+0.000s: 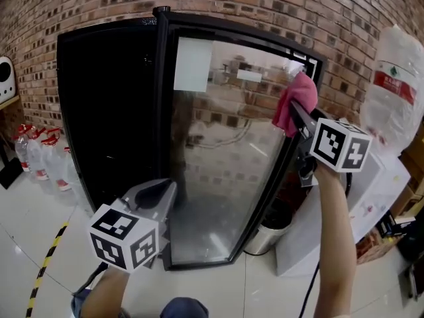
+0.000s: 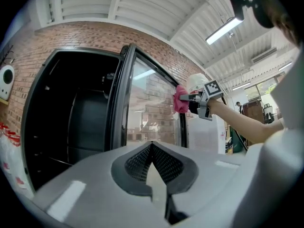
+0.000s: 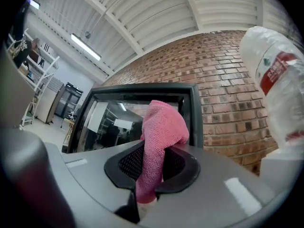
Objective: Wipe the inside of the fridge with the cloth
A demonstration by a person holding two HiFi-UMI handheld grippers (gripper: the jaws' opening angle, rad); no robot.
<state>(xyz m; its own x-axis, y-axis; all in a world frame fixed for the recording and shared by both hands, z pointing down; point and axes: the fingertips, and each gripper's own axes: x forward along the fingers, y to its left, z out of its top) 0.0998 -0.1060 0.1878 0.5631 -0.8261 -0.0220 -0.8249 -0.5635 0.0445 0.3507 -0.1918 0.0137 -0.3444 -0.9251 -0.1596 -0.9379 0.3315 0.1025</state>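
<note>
Head view: pink cloth, unreadable bottle label

Fridge, bottles, bin on floor

**Head count around the open fridge**

One fridge with one glass door at 12 o'clock; two grippers, the left hand-held gripper at 7 o'clock and the right hand-held gripper at 2 o'clock; one pink cloth; one large water jug at 3 o'clock; one metal bin at 5 o'clock; at least three small bottles at 9 o'clock.
</note>
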